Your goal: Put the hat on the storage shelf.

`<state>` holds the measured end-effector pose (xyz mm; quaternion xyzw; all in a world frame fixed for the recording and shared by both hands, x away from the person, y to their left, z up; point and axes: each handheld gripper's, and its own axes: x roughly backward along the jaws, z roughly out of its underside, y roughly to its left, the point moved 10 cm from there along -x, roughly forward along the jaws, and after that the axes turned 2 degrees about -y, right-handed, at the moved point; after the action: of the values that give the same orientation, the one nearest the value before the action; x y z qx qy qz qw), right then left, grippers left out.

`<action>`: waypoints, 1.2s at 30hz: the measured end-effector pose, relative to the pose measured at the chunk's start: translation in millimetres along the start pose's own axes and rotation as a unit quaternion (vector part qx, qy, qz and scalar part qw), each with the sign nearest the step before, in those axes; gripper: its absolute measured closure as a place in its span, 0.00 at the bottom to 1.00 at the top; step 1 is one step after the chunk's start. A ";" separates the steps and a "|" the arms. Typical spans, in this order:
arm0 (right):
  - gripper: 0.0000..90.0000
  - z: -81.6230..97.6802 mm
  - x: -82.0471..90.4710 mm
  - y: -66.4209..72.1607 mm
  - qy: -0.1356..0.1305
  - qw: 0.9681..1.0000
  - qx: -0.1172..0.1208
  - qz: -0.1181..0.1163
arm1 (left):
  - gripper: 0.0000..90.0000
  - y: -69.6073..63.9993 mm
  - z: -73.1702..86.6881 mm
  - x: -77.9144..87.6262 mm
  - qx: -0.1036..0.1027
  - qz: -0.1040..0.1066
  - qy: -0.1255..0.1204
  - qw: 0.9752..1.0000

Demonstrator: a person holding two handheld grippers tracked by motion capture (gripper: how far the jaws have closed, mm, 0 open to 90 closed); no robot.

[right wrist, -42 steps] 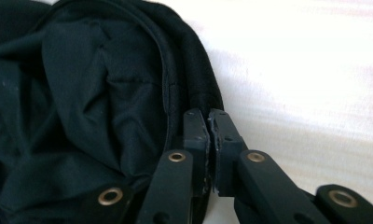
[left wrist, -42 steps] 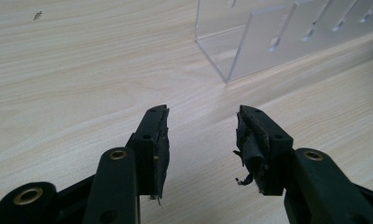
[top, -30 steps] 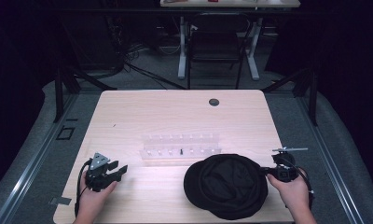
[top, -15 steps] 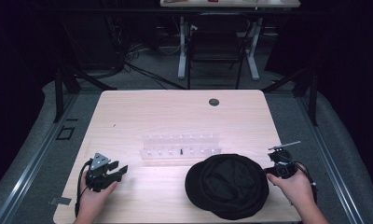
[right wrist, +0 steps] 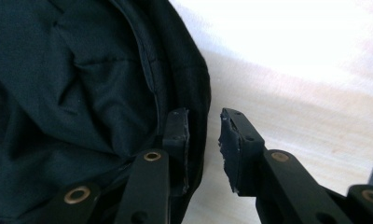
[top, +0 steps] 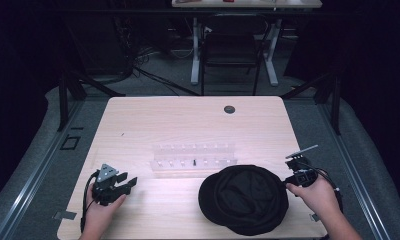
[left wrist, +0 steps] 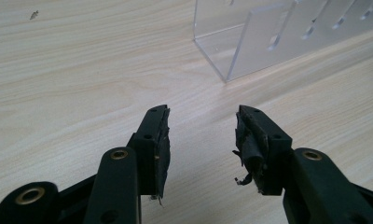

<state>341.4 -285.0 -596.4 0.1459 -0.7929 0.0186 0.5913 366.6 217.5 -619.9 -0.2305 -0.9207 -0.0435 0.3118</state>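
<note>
Your right gripper (top: 291, 175) sits at the hat's (top: 243, 199) right edge, jaws apart after opening and then closing a little, with the rim (right wrist: 196, 116) between them, unpinched. The hat lies near the table's (top: 188, 120) front edge. Your left gripper (top: 124, 184), open and empty, rests well apart.

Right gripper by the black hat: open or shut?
Open. The right gripper has just been opening, then closing slightly; its fingers stand apart astride the black fabric hat's rim, not pressing it.
</note>
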 end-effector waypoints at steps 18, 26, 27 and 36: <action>0.82 8.0 -5.7 -1.7 0.039 0.996 -0.050 -0.063 | 0.60 -0.3 0.1 -0.4 0.001 0.000 0.000 1.000; 0.77 7.7 -10.3 -3.2 0.037 0.996 -0.055 -0.062 | 0.60 -0.3 0.2 -0.3 0.000 0.001 0.002 1.000; 0.77 7.7 -10.7 -3.5 0.039 0.996 -0.057 -0.059 | 0.60 -0.3 0.1 -0.3 0.000 0.001 0.001 1.000; 0.92 8.7 -14.6 -0.9 0.060 0.992 -0.069 -0.088 | 0.60 0.3 0.5 -0.8 0.002 0.001 0.002 1.000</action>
<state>337.3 -284.6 -612.9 0.1730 -0.7392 -0.0794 0.6461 366.9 217.5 -620.8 -0.2305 -0.9200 -0.0423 0.3141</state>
